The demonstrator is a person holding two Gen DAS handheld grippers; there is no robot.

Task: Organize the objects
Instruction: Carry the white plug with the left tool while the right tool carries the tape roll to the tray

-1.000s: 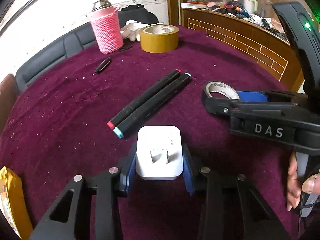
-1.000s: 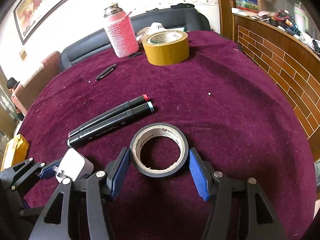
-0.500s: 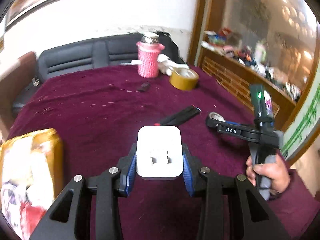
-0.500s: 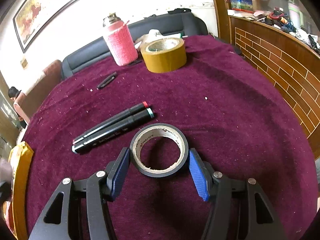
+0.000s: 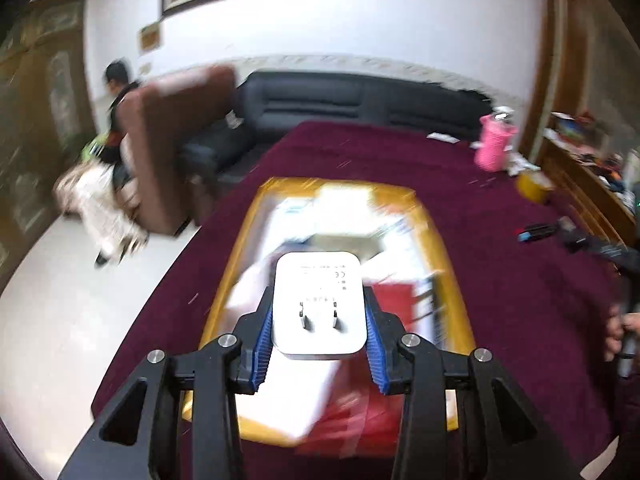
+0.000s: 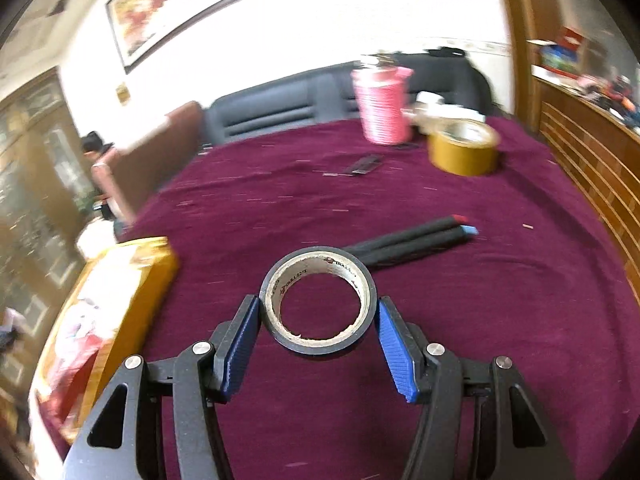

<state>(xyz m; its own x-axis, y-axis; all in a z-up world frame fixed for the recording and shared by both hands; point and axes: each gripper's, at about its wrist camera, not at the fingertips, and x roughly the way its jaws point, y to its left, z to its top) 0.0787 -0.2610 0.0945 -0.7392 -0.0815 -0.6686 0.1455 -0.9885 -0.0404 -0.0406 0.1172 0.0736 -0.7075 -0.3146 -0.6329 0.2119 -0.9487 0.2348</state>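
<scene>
My left gripper point(image 5: 319, 326) is shut on a white plug adapter point(image 5: 320, 304), prongs facing the camera, held above a yellow box point(image 5: 440, 240) that lies on the maroon table. My right gripper point(image 6: 318, 326) is shut on a black tape roll point(image 6: 318, 344), held above the table point(image 6: 480, 300). Two black markers point(image 6: 416, 240) lie side by side just beyond the roll. The yellow box point(image 6: 132, 276) is at the left in the right wrist view. Part of the right gripper point(image 5: 608, 254) shows at the far right of the left wrist view.
A pink-sleeved bottle point(image 6: 380, 108) and a brown tape roll point(image 6: 464, 148) stand at the far side of the table, with a small black object point(image 6: 362, 166) near them. A black sofa point(image 5: 360, 100) and a brown chair point(image 5: 172, 140) lie beyond the table edge.
The left gripper swung left with the adapter, from above bare cloth to above the yellow box. The right gripper lifted the tape roll and turned left; the markers now lie to its right.
</scene>
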